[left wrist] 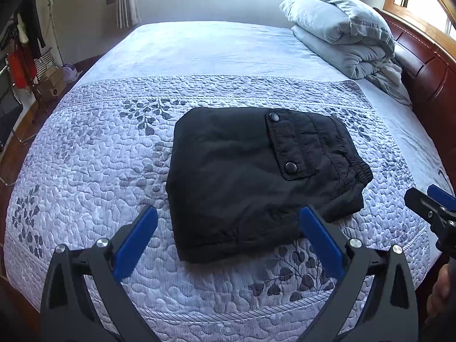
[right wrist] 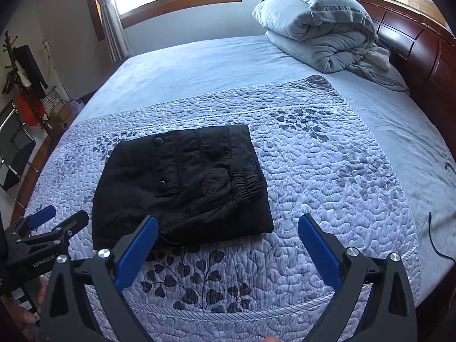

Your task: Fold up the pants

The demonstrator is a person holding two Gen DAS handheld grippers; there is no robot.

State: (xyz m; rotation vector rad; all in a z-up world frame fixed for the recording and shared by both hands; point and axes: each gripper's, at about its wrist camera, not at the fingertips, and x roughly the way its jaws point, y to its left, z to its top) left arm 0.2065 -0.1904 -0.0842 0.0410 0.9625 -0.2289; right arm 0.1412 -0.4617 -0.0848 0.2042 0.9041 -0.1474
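Black pants (left wrist: pixel 250 176) lie folded into a compact rectangle on the quilted bed cover (left wrist: pixel 94 154), a snap-buttoned pocket flap and the elastic waistband facing up. My left gripper (left wrist: pixel 228 216) hovers open just above the bundle's near edge, nothing between its blue pads. In the right wrist view the same pants (right wrist: pixel 182 182) lie left of centre. My right gripper (right wrist: pixel 228 225) is open and empty over the bare quilt (right wrist: pixel 327 176), its left finger over the bundle's near right corner. Each gripper shows at the edge of the other's view: the right gripper (left wrist: pixel 433 199) and the left gripper (right wrist: pixel 59 218).
A rolled grey duvet (left wrist: pixel 342 31) rests at the far right by the dark wooden headboard (left wrist: pixel 427 65). A clothes rack and boxes (left wrist: pixel 34 65) stand on the floor to the left. A thin black cable (right wrist: pixel 436 236) lies at the bed's right edge. A hand (right wrist: pixel 31 310) holds the left gripper.
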